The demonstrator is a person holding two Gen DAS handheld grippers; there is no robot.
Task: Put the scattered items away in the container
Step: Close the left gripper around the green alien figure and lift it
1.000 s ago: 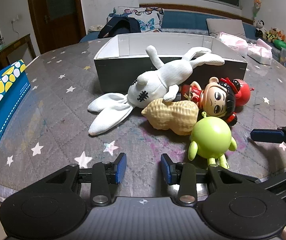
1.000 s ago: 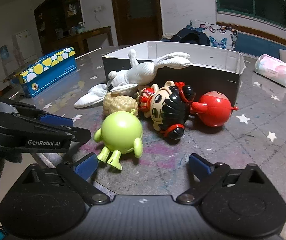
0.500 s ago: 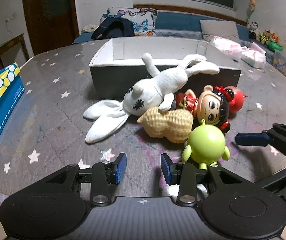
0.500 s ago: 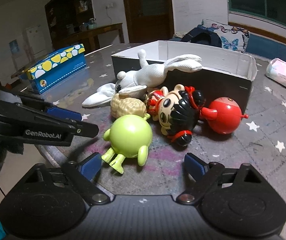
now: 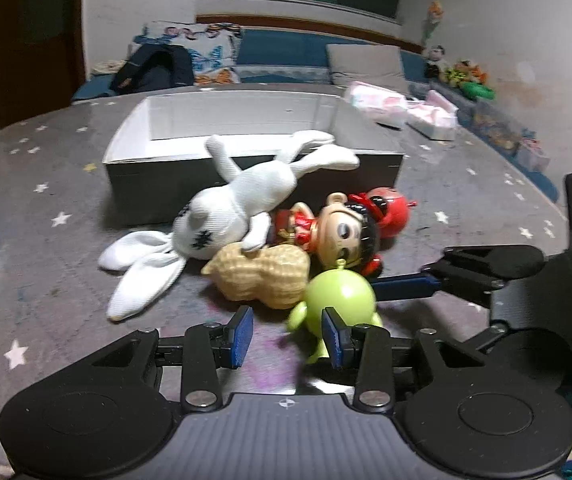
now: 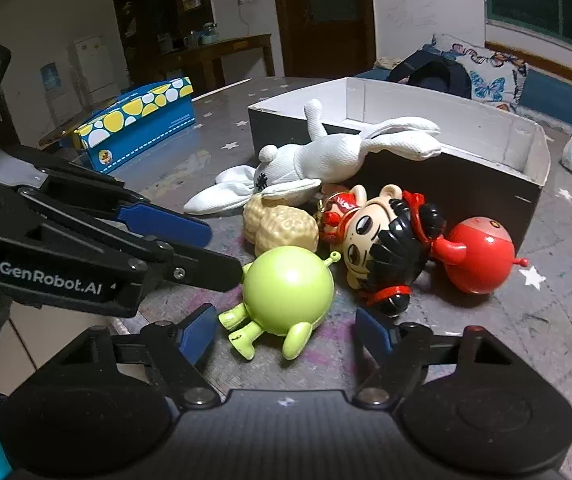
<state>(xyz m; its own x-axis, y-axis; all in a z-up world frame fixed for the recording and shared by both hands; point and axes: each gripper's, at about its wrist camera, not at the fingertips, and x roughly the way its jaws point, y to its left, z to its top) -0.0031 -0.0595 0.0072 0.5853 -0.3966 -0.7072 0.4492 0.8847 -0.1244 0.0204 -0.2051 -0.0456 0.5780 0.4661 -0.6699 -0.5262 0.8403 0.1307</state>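
A grey open box (image 5: 190, 182) (image 6: 466, 184) stands on the table, white inside. Against its near wall lie a white plush rabbit (image 5: 238, 204) (image 6: 326, 160), a tan peanut toy (image 5: 264, 274) (image 6: 282, 228), a black-haired doll (image 5: 342, 232) (image 6: 382, 240), a red round toy (image 5: 392, 210) (image 6: 478, 256) and a green round toy (image 5: 340, 298) (image 6: 286, 290). My right gripper (image 6: 288, 330) is open, its fingers on either side of the green toy's legs. My left gripper (image 5: 288, 336) is open and empty, just left of the green toy.
A blue and yellow spotted box (image 6: 138, 128) lies at the table's left. Pink tissue packs (image 5: 382, 102) sit behind the grey box on the right. The table's near edge is just below both grippers. A sofa with cushions stands beyond the table.
Both grippers have moved forward toward the toys. The right gripper's fingers now straddle the green toy's legs, and the left gripper has come close beside it.
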